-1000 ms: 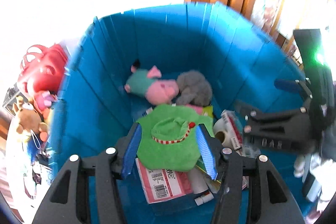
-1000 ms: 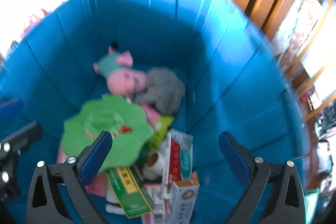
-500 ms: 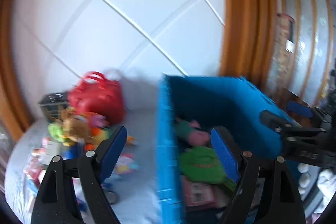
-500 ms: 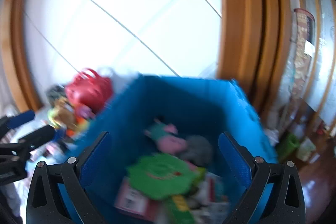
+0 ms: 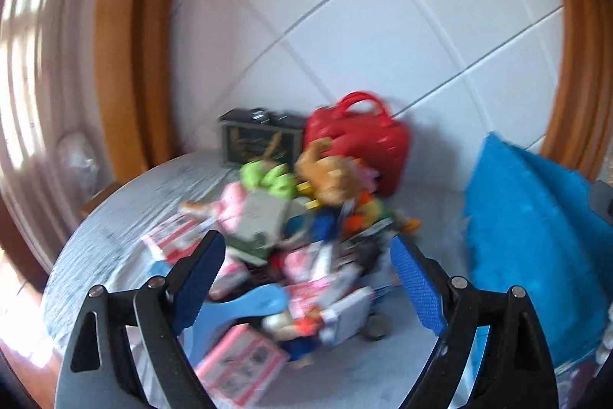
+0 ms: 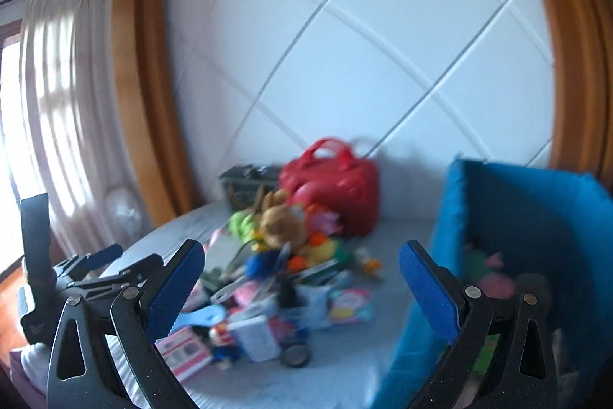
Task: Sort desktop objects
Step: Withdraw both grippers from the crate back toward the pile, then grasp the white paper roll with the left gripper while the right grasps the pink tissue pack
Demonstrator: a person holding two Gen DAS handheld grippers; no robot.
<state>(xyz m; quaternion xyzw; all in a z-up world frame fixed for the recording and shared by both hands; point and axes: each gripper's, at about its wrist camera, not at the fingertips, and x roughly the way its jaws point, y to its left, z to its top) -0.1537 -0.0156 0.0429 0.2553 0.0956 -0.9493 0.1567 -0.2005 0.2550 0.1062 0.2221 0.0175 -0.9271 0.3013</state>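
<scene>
A blurred pile of toys and small boxes (image 5: 299,248) lies on the grey table (image 5: 115,229); it also shows in the right wrist view (image 6: 276,278). A brown plush (image 5: 329,175) sits on top. A blue bin (image 5: 536,255) stands to the right, with plush toys inside it (image 6: 498,278). My left gripper (image 5: 306,275) is open and empty above the near side of the pile. My right gripper (image 6: 302,278) is open and empty between pile and bin. The left gripper also appears in the right wrist view (image 6: 95,271).
A red handbag (image 5: 360,137) and a dark box (image 5: 260,137) stand at the back by the white wall. A pink box (image 5: 241,367) lies at the pile's near edge. Wooden frames flank the wall; a curtain (image 6: 57,121) hangs on the left.
Both grippers have swung left, away from the blue bin's inside toward the pile on the table. The left gripper let go of the green plush, which stays in the bin.
</scene>
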